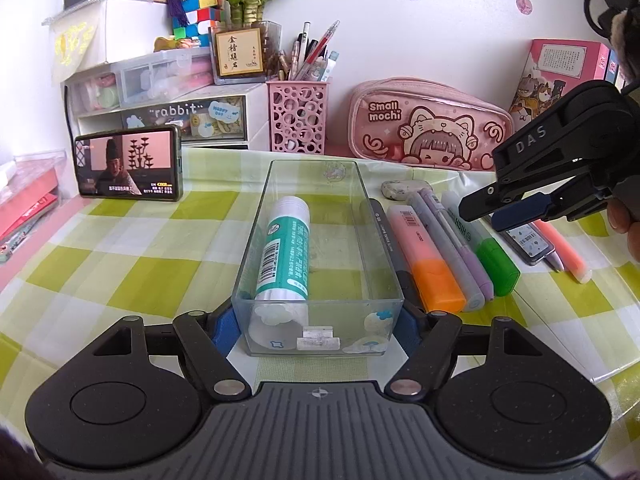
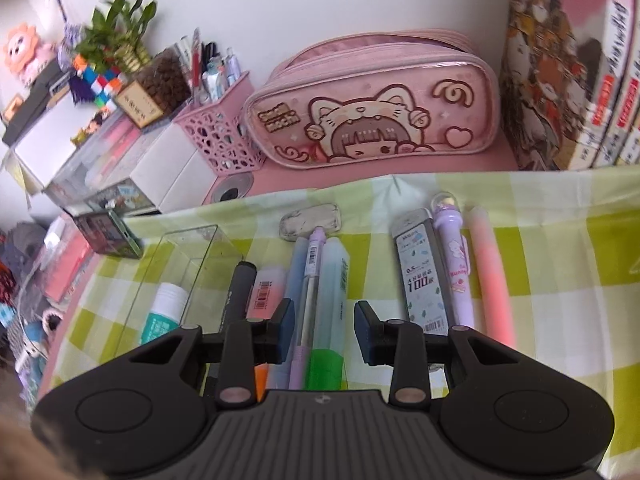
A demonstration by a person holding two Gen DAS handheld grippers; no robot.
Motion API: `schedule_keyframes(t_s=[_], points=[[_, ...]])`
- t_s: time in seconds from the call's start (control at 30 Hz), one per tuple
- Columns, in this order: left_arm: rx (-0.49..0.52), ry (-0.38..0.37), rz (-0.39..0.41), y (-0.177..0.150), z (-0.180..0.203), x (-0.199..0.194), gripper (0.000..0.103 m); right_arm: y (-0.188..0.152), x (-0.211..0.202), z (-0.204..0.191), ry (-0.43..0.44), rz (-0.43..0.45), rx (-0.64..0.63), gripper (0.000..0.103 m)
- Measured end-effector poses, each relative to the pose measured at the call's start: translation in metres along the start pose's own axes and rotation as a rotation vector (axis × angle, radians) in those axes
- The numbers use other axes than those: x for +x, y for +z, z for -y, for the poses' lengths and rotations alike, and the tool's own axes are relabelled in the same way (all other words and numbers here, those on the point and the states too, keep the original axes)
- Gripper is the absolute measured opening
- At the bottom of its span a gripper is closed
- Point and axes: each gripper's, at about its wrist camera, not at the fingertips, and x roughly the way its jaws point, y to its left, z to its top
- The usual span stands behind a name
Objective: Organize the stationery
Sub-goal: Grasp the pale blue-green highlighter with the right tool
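Stationery row: a black marker (image 1: 394, 240), an orange-capped highlighter (image 1: 426, 258), a lilac pen (image 1: 454, 246) and a green-capped highlighter (image 1: 482, 240) lie side by side on the checked cloth (image 1: 132, 256), just right of the clear box (image 1: 320, 320).
Further right: a lead-refill case (image 2: 422, 276), a purple bunny pen (image 2: 456, 264) and a pink highlighter (image 2: 490, 276), near one another.
Eraser: a grey eraser (image 2: 311, 222) lies at the far end of the row.
Glue stick: the glue stick (image 1: 286, 252) lies inside the clear box, along its left wall.
Left tongs: the left gripper (image 1: 316, 332) clamps the near end of the clear box, pads against both side walls.
Right tongs: the right gripper (image 2: 325, 330) hovers over the row, partly open and empty; the lilac pen and green-capped highlighter show in the gap below.
Background: a pink pencil case (image 1: 428, 124) and pink pen holder (image 1: 298, 116) stand against the wall.
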Motion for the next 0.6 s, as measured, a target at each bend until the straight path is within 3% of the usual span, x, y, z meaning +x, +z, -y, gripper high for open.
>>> schedule_keyframes(t_s=[0.17, 0.27, 0.5, 0.6], points=[[0.0, 0.001, 0.0, 0.0, 0.0, 0.0, 0.073, -0.001, 0.01, -0.004, -0.055, -0.017, -0.032, 0.031], [0.0, 0.001, 0.0, 0.0, 0.0, 0.0, 0.073, -0.003, 0.014, -0.003, -0.042, -0.018, -0.027, 0.03], [0.0, 0.001, 0.0, 0.0, 0.0, 0.0, 0.073, -0.006, 0.01, -0.004, -0.039, -0.006, -0.026, 0.015], [0.001, 0.0, 0.0, 0.0, 0.0, 0.0, 0.073, -0.007, 0.01, -0.004, -0.039, -0.003, -0.028, 0.014]])
